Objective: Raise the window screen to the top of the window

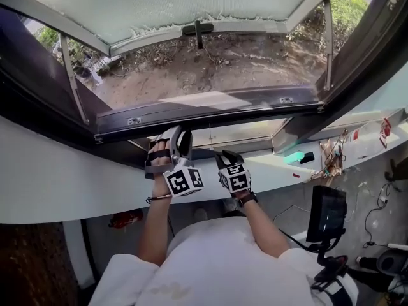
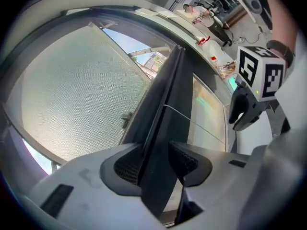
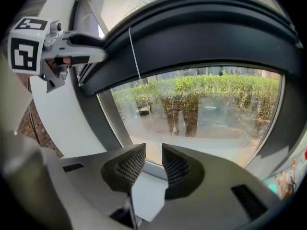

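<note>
The mesh window screen (image 1: 172, 5) is swung up and outward at the top of the head view, with a dark handle (image 1: 197, 29) on its lower edge. In the left gripper view the screen (image 2: 81, 90) fills the left side. A dark frame bar (image 1: 210, 107) crosses below it. My left gripper (image 1: 173, 136) reaches up under that bar. Its jaws (image 2: 153, 162) stand wide and open, with the dark bar (image 2: 165, 104) running between them. My right gripper (image 1: 224, 157) hangs lower beside it. Its jaws (image 3: 153, 164) are open by a narrow gap with nothing in it.
A white sill (image 1: 64, 183) runs across under both grippers. A small monitor (image 1: 326, 212) on a stand, a green object (image 1: 293, 158) and loose cables sit at the right. Bare ground and plants lie outside. A thin cord (image 3: 134, 51) hangs off the bar.
</note>
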Demonstrator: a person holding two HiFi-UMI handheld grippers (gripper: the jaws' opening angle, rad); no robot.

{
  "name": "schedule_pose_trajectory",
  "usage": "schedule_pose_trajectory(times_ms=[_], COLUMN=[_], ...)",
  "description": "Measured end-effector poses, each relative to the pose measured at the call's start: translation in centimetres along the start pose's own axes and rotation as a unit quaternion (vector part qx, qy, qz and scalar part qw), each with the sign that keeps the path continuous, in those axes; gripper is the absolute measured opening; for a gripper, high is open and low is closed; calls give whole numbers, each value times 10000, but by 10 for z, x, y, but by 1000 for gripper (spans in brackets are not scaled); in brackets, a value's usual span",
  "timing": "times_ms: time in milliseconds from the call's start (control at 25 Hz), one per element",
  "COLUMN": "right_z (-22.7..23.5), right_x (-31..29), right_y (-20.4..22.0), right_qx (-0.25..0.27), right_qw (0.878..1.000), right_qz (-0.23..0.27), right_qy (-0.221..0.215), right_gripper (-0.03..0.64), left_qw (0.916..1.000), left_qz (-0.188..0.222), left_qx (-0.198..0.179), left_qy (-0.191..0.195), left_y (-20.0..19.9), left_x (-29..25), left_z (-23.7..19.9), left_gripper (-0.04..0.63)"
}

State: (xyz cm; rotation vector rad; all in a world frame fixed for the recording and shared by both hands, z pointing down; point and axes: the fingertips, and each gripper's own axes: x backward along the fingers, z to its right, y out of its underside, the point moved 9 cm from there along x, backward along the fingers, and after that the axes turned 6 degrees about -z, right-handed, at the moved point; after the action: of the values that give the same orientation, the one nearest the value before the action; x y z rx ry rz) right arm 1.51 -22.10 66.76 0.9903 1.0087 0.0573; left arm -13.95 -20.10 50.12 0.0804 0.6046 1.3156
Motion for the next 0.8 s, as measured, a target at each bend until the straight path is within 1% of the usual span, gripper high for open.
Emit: schedule_pose_trajectory(times_ms=[80,200,480,680,800], right_z=[1,5,10,13,18], right_x=[-14,-32,-75,-109,-129], right_y=[14,29,42,44,47], right_qx=[-5,-26,-212,-152,-118], right_qw=[9998,9994,9974,9962,9945], right_qz=[-125,-253,-629,-822,-1029], right_qy=[-124,-220,-296,-263,-151], right_gripper=[86,86,86,86,86], left_qw=[10000,9999,9998,9994,9991], left_qz=[-41,-87,-194,-324,-357], left_qx=[-18,-21,-27,-151,-233], left_qy=[-79,-88,-76,-37,13], left_y=[-1,-3,-3,-3,-5], left_x=[0,-1,-2,-3,-2], left_z=[0,1,2,2,1], left_gripper=[155,155,155,155,155])
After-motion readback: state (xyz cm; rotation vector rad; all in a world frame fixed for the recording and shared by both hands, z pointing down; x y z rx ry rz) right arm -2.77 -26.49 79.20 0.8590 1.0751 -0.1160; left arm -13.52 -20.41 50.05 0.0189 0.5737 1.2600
